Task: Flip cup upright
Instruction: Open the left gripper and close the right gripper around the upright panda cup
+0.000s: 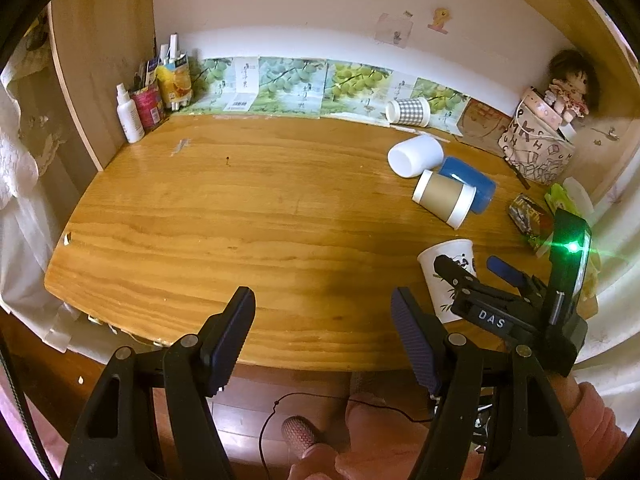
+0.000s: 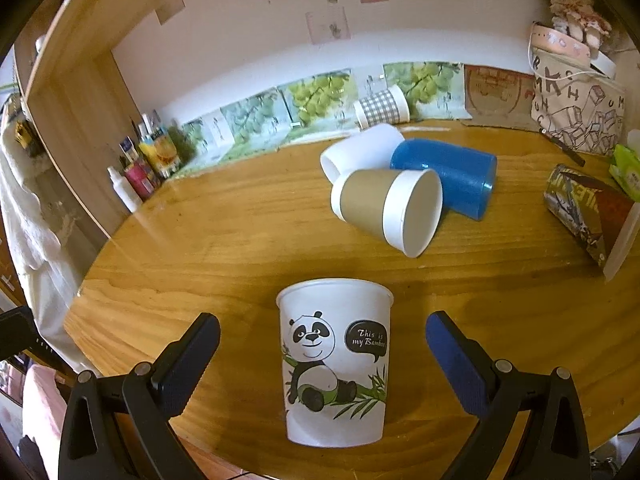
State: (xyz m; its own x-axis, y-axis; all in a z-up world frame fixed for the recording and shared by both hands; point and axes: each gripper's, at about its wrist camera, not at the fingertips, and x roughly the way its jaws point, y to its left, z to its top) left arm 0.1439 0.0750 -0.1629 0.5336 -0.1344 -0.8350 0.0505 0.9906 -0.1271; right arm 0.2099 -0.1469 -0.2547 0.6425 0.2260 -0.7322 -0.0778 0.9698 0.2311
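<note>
Panda cup [image 2: 335,360] upright at near edge of bench [image 2: 224,240], between spread pads of right gripper [image 2: 322,354], untouched. Left gripper [image 1: 322,338] spread, idle. Judged: step done; next, brown-sleeve cup [image 2: 386,210] on its side needs grasp w/ wrist roll.

Left gripper [image 1: 324,336], right gripper [image 2: 323,354] agape.

Left hand-held gripper [image 1: 322,342] and right hand-held gripper [image 2: 322,364]: black frames, silver rivets, ribbed dark-blue pads [image 2: 460,364]; white "DAS" label [image 1: 491,319]; pink sleeve [image 1: 600,428].
</note>
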